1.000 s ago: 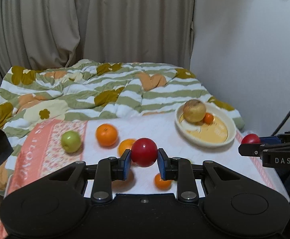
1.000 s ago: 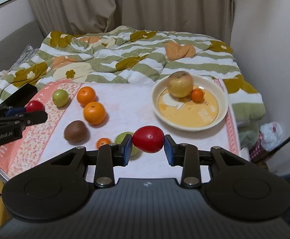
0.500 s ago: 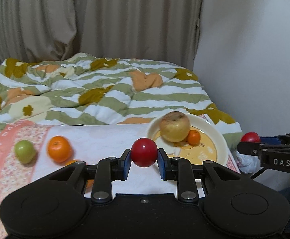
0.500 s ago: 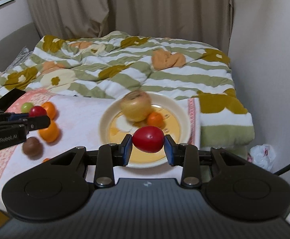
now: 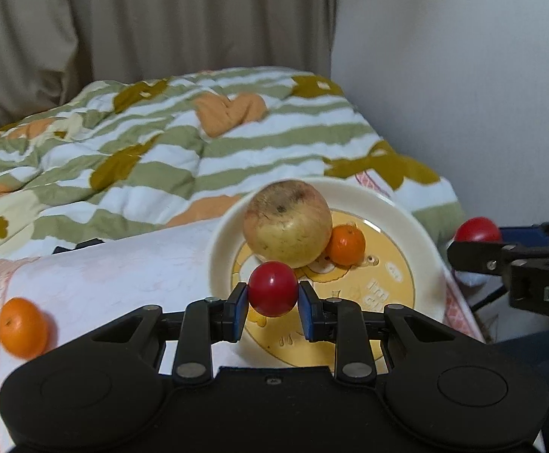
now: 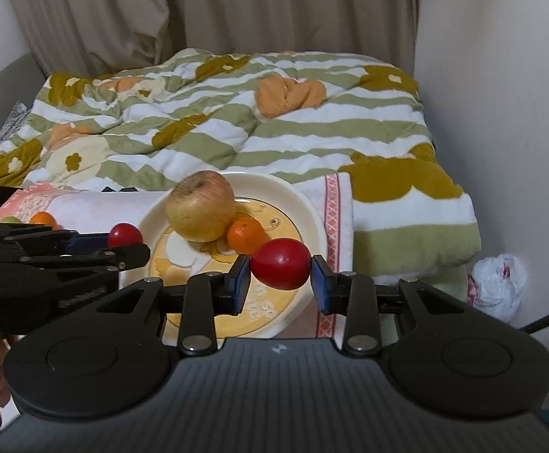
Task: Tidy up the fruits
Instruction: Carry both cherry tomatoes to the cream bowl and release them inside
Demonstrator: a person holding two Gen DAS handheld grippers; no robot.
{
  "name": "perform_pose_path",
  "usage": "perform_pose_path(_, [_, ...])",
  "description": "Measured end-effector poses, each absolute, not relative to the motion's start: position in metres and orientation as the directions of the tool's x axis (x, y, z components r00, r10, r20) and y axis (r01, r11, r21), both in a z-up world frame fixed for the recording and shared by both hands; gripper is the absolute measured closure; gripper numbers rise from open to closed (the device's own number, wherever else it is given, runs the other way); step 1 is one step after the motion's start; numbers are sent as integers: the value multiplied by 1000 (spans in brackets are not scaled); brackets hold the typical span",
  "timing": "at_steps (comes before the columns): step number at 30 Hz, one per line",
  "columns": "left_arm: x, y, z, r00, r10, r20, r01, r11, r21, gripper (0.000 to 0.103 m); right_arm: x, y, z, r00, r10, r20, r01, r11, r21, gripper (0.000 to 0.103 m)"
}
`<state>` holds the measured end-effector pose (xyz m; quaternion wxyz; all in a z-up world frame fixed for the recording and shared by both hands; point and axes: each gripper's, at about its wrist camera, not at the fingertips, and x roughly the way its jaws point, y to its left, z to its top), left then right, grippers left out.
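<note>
Fingers [image 5: 240, 311] hover above a plate [image 5: 221, 234] on a white cloth [image 5: 123, 268] by the quilt [image 5: 161, 158].

Both grippers, the left gripper [image 5: 273, 294] with its round tomato [image 5: 273, 288] and the right gripper [image 6: 281, 270] with its oval tomato [image 6: 281, 263], have moved from above the loose fruits to above the plate [image 5: 418, 234].

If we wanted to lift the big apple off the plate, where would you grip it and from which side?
I would grip the big apple across its widest middle, coming from above. It sits stem end up on the plate, with a small orange touching its right side, so the fingers should probably close front to back, clear of the orange.
</note>
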<state>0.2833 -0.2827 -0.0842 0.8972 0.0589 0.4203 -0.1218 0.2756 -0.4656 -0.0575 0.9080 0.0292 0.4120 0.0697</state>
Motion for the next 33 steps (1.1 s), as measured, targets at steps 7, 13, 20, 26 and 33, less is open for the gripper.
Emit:
perform_pose_path(7, [299,-292,-107,575,-164,-802,319,947,35,72,283,-471,-68,633,122,-765,-61,992,108,53])
perform_pose_path(13, [300,-293,-108,569,-166,-806,341,939,47,47,283,-472,-69,631,114,-767,-52,993,105,53])
perform_pose_path(20, [279,-281,-84,619,-162,-769,339,938,76,12,283,-473,-59,649,131,-750,-74,991,109,53])
perform_pose_path(26, [263,-260,-73,634,-148,-759,292,955,59,6,293,-459,-64,630,173,-757,-129,985,118,53])
perform_pose_path(33, [251,-237,-68,638,-103,-763,228,972,60,6,310,-430,-85,585,240,-775,-200,968,150,53])
